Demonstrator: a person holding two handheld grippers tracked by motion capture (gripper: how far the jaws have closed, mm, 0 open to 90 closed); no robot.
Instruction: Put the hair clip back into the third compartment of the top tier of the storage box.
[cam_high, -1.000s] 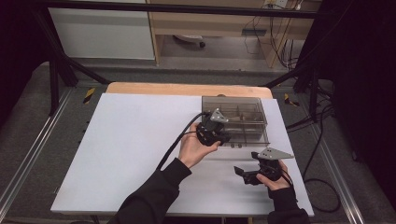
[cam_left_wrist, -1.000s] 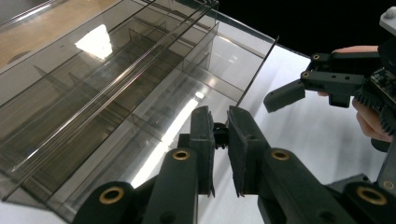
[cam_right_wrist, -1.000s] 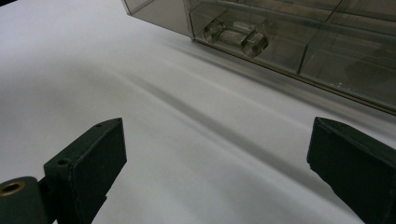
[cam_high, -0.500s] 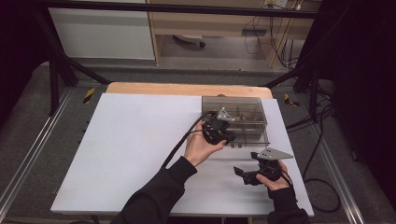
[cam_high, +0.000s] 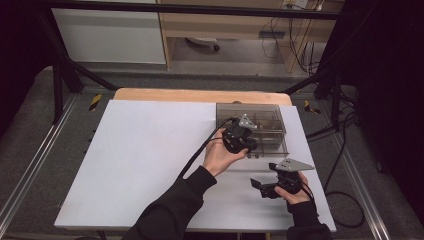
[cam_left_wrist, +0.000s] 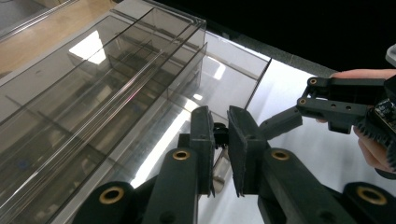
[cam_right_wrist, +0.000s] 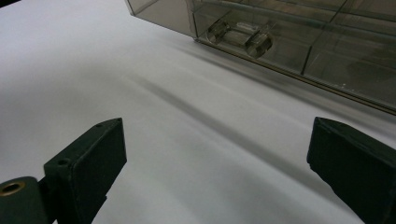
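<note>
Latch (cam_left_wrist: 219, 132) of the smoky box (cam_high: 270, 131) sits pinched between the left gripper (cam_left_wrist: 220, 140) (right gripper (cam_right_wrist: 217, 172) gapes).

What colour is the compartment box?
Smoky grey see-through plastic compartment box, best in the left gripper view.

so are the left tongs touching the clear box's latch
Touching. The left gripper view shows the left tongs closed on a small dark latch at the edge of the clear box.
</note>
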